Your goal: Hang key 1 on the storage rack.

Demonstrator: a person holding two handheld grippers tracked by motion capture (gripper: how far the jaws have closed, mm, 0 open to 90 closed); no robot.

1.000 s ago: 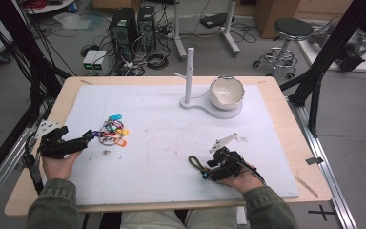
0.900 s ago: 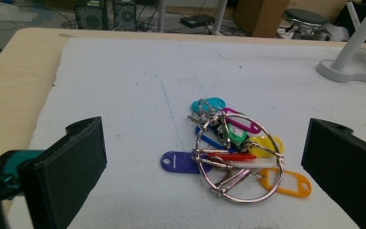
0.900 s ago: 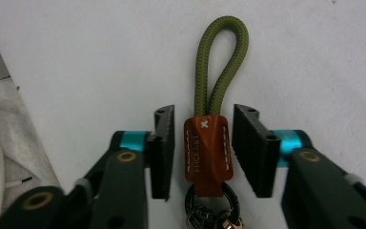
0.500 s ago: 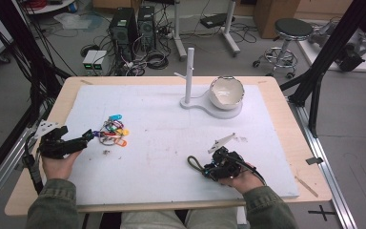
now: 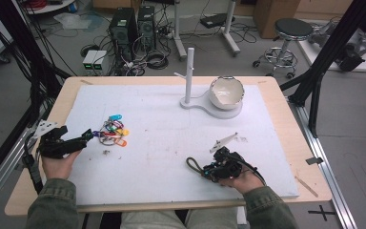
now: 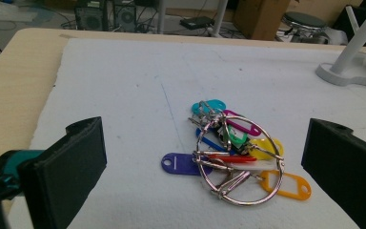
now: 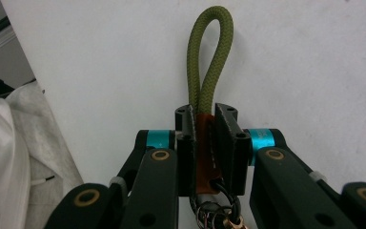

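A bunch of coloured key tags [image 5: 113,132] on a large metal ring [image 6: 238,162] lies on the white mat [image 5: 171,119] at the left. My left gripper [image 5: 85,139] lies low just left of it, open. In the left gripper view its jaws stand wide [image 6: 209,160], with the bunch on the mat ahead between them, untouched. Near the front right, my right gripper [image 5: 205,169] is shut on an olive cord strap [image 7: 212,52]. The pads pinch its brown sleeve [image 7: 204,143], and the loop [image 5: 193,164] pokes out past the jaws to the left.
A white stand with an upright post [image 5: 189,71] and a white bowl [image 5: 226,91] sits at the back of the mat. The wooden table's edge [image 5: 295,143] runs close on the right. Computers, cables and a stool are on the floor beyond.
The right gripper's jaws have drawn together on the olive strap. Both hands have kept their places, and the key bunch has not moved.
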